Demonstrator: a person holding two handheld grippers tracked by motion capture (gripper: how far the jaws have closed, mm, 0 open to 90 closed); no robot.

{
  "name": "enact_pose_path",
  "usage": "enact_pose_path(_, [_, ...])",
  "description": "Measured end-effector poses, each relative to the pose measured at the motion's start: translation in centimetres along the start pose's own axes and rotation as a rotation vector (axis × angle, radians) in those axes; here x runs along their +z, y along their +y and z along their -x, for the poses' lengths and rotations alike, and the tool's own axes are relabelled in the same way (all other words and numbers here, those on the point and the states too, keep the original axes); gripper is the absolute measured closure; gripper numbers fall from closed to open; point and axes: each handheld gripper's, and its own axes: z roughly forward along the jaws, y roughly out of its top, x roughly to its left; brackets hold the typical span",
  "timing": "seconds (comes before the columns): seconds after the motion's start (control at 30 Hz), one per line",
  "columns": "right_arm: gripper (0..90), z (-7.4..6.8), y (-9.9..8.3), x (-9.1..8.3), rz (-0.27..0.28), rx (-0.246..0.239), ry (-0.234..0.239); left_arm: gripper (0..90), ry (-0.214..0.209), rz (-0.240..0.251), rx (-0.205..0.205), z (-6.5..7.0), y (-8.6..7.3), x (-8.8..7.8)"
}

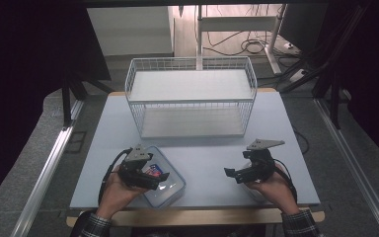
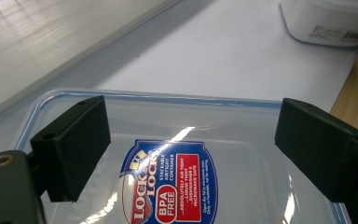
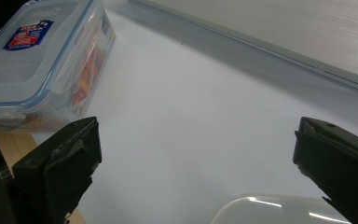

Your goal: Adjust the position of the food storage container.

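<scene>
A clear plastic food container [image 1: 173, 186] with a blue-rimmed lid and a red and blue label [image 2: 170, 186] sits at the table's front left. My left gripper [image 1: 159, 180] hovers just over its lid [image 2: 177, 116], open, with a jaw on either side of the label and neither touching it. My right gripper [image 1: 230, 174] is held at the front right, open, pointing left towards the clear container [image 3: 37, 60]. The rounded top of a white container [image 3: 270, 210] lies low between its jaws, untouched.
A white wire basket [image 1: 190, 101] stands at the back middle of the pale table [image 1: 207, 153]. The white container [image 2: 326, 23] rests near the wooden front edge [image 2: 354, 88]. Bare tabletop lies between the two grippers.
</scene>
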Motion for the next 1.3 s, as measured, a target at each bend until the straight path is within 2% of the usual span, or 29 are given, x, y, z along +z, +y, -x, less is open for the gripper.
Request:
enact_pose_path(0.13, [4.8,0.0,0.0,0.0,-0.007,0.0,0.001,13.0,0.01,0.021,0.027,0.2,-0.1,-0.2])
enact_pose_path(0.2, [8.3,0.0,0.0,-0.1,0.014,-0.005,-0.003,13.2,0.01,0.036,0.043,0.2,-0.2,-0.2])
enact_pose_path(0.23, [12.5,-0.2,0.1,-0.3,0.027,-0.021,-0.018,13.5,0.009,0.034,0.047,0.2,-0.3,-0.2])
enact_pose_path(0.27, [12.5,-0.2,0.1,-0.3,0.027,-0.021,-0.018,13.5,0.009,0.034,0.047,0.2,-0.3,-0.2])
enact_pose_path(0.3, [18.2,-0.2,0.2,-0.5,0.035,-0.031,-0.039,13.5,0.01,0.032,0.045,0.2,-0.4,-0.1])
enact_pose_path(0.33, [18.2,-0.2,0.2,-0.5,0.035,-0.031,-0.039,13.6,0.01,0.032,0.045,0.2,-0.4,-0.1])
enact_pose_path(0.43, [33.6,0.0,0.1,-0.7,0.016,-0.041,-0.032,13.7,0.007,0.027,0.044,0.2,-0.5,0.1])
enact_pose_path(0.47, [33.6,0.0,0.1,-0.7,0.016,-0.041,-0.032,13.7,0.009,0.026,0.045,0.2,-0.5,0.2])
enact_pose_path(0.5, [42.0,0.0,0.1,-0.8,0.004,-0.051,-0.034,13.8,0.013,0.024,0.045,0.1,-0.5,0.3])
enact_pose_path(0.53, [42.0,0.0,0.1,-0.8,0.004,-0.051,-0.034,14.0,0.013,0.024,0.045,0.1,-0.5,0.3])
enact_pose_path(0.57, [52.6,0.0,0.1,-1.0,-0.018,-0.07,-0.032,14.0,0.011,0.024,0.04,0.1,-0.6,0.3])
enact_pose_path(0.6, [52.6,0.0,0.1,-1.0,-0.018,-0.07,-0.032,14.0,0.012,0.023,0.042,0.0,-0.6,0.3])
enact_pose_path(0.63, [61.3,-0.1,0.1,-1.1,-0.046,-0.098,-0.028,14.4,0.016,0.023,0.04,0.0,-0.7,0.4])
enact_pose_path(0.67, [61.3,-0.1,0.1,-1.1,-0.046,-0.098,-0.028,14.4,0.016,0.023,0.04,0.0,-0.7,0.4])
enact_pose_path(0.7, [71.4,-0.3,0.0,-1.4,-0.076,-0.115,-0.01,14.4,0.022,0.026,0.037,0.0,-0.8,0.4])
enact_pose_path(0.73, [71.4,-0.3,0.0,-1.4,-0.076,-0.115,-0.01,14.4,0.022,0.026,0.037,0.0,-0.8,0.4])
enact_pose_path(0.77, [81.0,-0.3,-0.2,-1.7,-0.09,-0.127,0.007,14.4,0.025,0.035,0.034,0.0,-0.7,0.4])
enact_pose_path(0.8, [81.0,-0.3,-0.2,-1.7,-0.09,-0.127,0.007,14.4,0.025,0.035,0.034,0.0,-0.7,0.4])
enact_pose_path(0.83, [87.4,-0.4,-0.5,-2.1,-0.103,-0.142,0.021,14.4,0.024,0.044,0.031,0.0,-0.7,0.3])
enact_pose_path(0.93, [89.1,-0.6,-1.4,-2.7,-0.118,-0.151,0.025,14.8,0.022,0.052,0.025,-0.2,-0.7,0.2])
enact_pose_path(1.0, [89.2,-0.7,-1.9,-2.9,-0.117,-0.143,0.04,14.8,0.019,0.054,0.023,-0.2,-0.7,0.3])
enact_pose_path(1.03, [89.2,-0.9,-2.7,-3.3,-0.122,-0.134,0.055,15.0,0.016,0.056,0.02,-0.2,-0.8,0.3])
enact_pose_path(1.1, [89.2,-1.1,-3.2,-3.7,-0.132,-0.128,0.049,15.2,0.009,0.058,0.017,-0.2,-0.7,0.3])
enact_pose_path(1.2, [89.2,-1.3,-3.4,-3.8,-0.139,-0.132,0.061,15.2,0.007,0.056,0.025,-0.1,-0.6,0.4])
enact_pose_path(1.27, [89.2,-1.5,-3.4,-3.7,-0.158,-0.14,0.059,15.3,0.004,0.051,0.033,0.0,-0.6,0.5])
enact_pose_path(1.3, [89.1,-1.3,-3.6,-3.6,-0.19,-0.138,0.033,15.4,0.004,0.049,0.036,0.0,-0.6,0.5])
